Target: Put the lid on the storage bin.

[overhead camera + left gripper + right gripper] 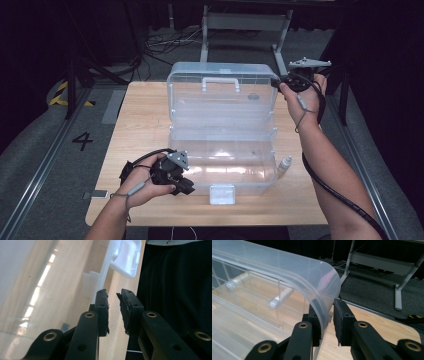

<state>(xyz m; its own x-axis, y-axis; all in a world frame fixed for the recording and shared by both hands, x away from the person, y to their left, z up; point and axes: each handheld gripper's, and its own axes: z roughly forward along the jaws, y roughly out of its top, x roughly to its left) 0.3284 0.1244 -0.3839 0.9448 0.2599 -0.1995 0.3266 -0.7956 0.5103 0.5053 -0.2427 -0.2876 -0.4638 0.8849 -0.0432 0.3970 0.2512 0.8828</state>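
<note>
Holding the open clear storage box [222, 145] mid-table, long axis running 9 to 3 o'clock; its lid [222, 92] stands tilted back toward 12, handle outward. Right gripper [327, 315] at 2 o'clock straddles the lid's corner rim, jaws clamped on it, likely to steady or swing it. Left gripper [113, 307] at 7 o'clock sits by the front wall near the latch [222, 194], jaws slightly apart, gripping nothing. Small bottle [285, 164] at 4 o'clock

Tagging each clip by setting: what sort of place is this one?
Probably a lab or recording studio, not a home: a lone wooden table with a clear plastic box on it, dark curtains around, loose cables and a metal stand on grey carpet, and a floor marking "4".
</note>
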